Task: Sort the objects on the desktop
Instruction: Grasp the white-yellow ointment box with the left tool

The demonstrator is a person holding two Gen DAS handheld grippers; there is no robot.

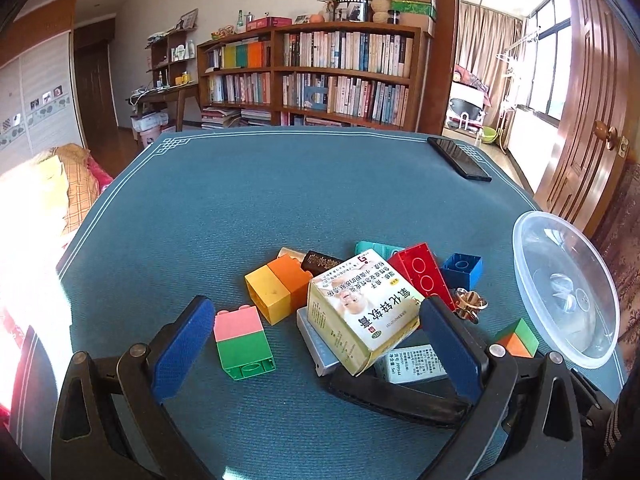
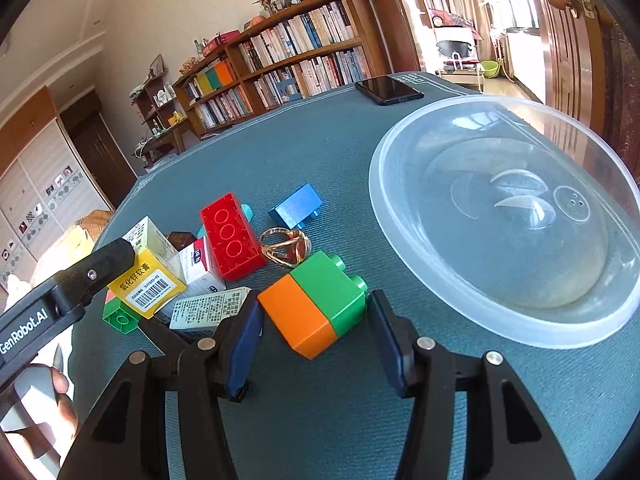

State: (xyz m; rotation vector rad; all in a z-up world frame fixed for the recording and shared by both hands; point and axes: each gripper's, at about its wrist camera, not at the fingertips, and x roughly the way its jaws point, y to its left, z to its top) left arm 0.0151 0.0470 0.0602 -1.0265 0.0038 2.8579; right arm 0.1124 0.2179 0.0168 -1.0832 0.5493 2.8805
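While the right tongs [image 2: 316, 344] straddle the orange-and-green block [image 2: 316, 304] on the tabletop [image 2: 320, 152], half open and seemingly not yet pressing it, a skewed squeeze could kick it rightward into the clear bowl [image 2: 400, 280]. The left tongs [image 1: 316, 344] stand wide (nothing gripped), their right finger against the yellow carton [image 1: 360, 312], which could topple.

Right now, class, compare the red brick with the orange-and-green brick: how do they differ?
The red brick is one colour; the orange-and-green brick is two. The red one is long and leans on the boxes, hollow underside showing; the orange-and-green one is shorter and lies on its side between the right gripper's fingers. Both are plastic studded bricks on the blue mat.
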